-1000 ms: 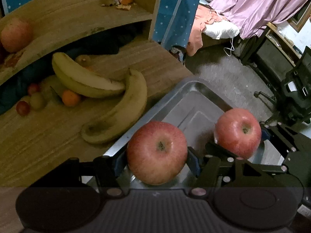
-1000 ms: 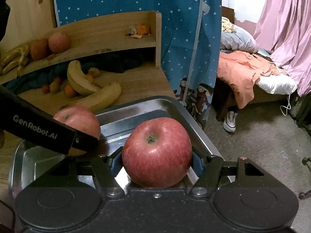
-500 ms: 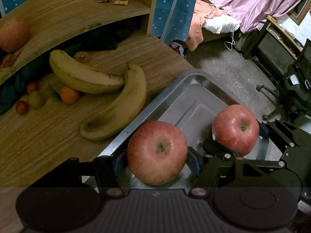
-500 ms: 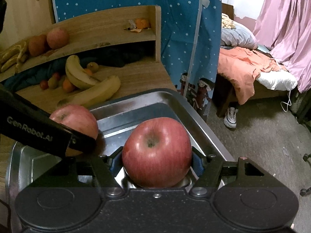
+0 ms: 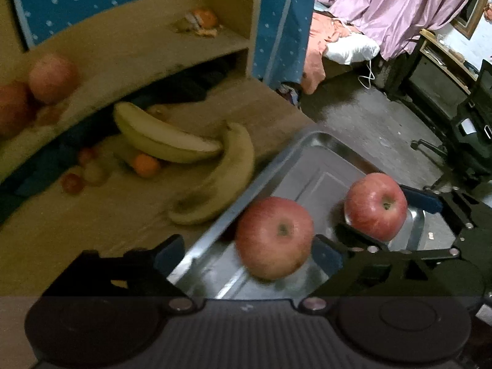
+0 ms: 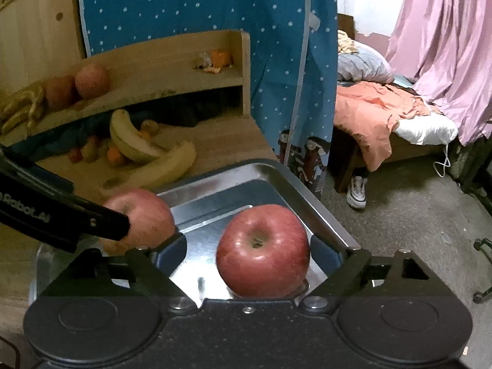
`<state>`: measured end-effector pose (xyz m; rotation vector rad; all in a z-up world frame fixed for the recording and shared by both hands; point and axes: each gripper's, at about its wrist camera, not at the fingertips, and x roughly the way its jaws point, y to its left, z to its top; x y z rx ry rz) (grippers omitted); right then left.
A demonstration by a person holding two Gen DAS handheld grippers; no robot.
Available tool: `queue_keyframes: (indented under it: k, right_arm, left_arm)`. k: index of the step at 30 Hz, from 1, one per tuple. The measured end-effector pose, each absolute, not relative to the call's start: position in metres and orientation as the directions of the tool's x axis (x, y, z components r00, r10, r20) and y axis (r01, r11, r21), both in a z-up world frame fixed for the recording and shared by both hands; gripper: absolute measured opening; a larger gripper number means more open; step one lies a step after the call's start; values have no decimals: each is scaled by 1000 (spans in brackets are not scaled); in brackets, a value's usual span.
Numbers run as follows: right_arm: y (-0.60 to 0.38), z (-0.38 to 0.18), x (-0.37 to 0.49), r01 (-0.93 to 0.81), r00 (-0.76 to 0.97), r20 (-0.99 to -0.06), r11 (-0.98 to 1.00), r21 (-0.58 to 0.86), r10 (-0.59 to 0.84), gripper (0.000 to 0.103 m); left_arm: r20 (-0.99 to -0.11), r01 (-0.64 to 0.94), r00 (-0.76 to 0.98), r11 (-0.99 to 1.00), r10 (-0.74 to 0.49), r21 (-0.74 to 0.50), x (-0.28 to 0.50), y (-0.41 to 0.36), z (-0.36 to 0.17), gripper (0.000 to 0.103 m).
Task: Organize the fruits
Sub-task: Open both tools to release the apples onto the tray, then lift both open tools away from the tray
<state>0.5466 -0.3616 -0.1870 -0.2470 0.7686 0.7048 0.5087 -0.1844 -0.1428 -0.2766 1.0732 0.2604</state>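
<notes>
Two red apples sit in the steel tray (image 6: pixel 319 212): one apple (image 5: pixel 273 238) between the left gripper (image 5: pixel 247 253) jaws, the other apple (image 6: pixel 263 250) between the right gripper (image 6: pixel 249 253) jaws. Both pairs stand apart, not clamping. At ten o'clock, two bananas (image 5: pixel 215 178) lie on the wooden worktop (image 5: pixel 92 230).

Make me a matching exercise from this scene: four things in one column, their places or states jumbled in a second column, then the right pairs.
Things
1. two apples
2. two bananas
3. peeled orange
4. both grippers: left gripper, right gripper

Places or states
A. on the upper wooden shelf
B. open, fingers spread
C. in the metal tray
D. on the wooden tabletop

Pairs: 1-C, 2-D, 3-A, 4-B
</notes>
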Motion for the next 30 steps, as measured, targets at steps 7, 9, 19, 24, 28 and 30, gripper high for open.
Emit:
queue_keyframes:
  k: [7, 9, 19, 24, 28, 30]
  right_arm:
    - [-362, -163, 514, -593, 568, -682, 804, 49, 461, 100]
    - [-360, -157, 499, -569, 589, -675, 821, 44, 445, 101]
    - [-324, -130, 412, -469, 664, -655, 883, 12, 361, 102]
    - [-299, -120, 362, -450, 681, -644, 893, 9, 350, 102]
    - [-279, -116, 327, -431, 689, -645, 903, 3, 331, 102]
    - [-269, -114, 313, -427, 687, -649, 904, 6, 328, 102]
  left_arm:
    - [-872, -346, 469, 937, 139, -37, 476, -168, -123, 103]
    - [-864, -348, 479, 937, 154, -26, 463, -160, -118, 103]
    - [-840, -344, 509, 939, 188, 1, 386, -105, -102, 103]
    - [-824, -344, 534, 939, 190, -7, 345, -77, -93, 103]
    - [-807, -321, 559, 947, 189, -1, 312, -61, -87, 103]
    - [-802, -312, 568, 950, 186, -1, 296, -55, -85, 103]
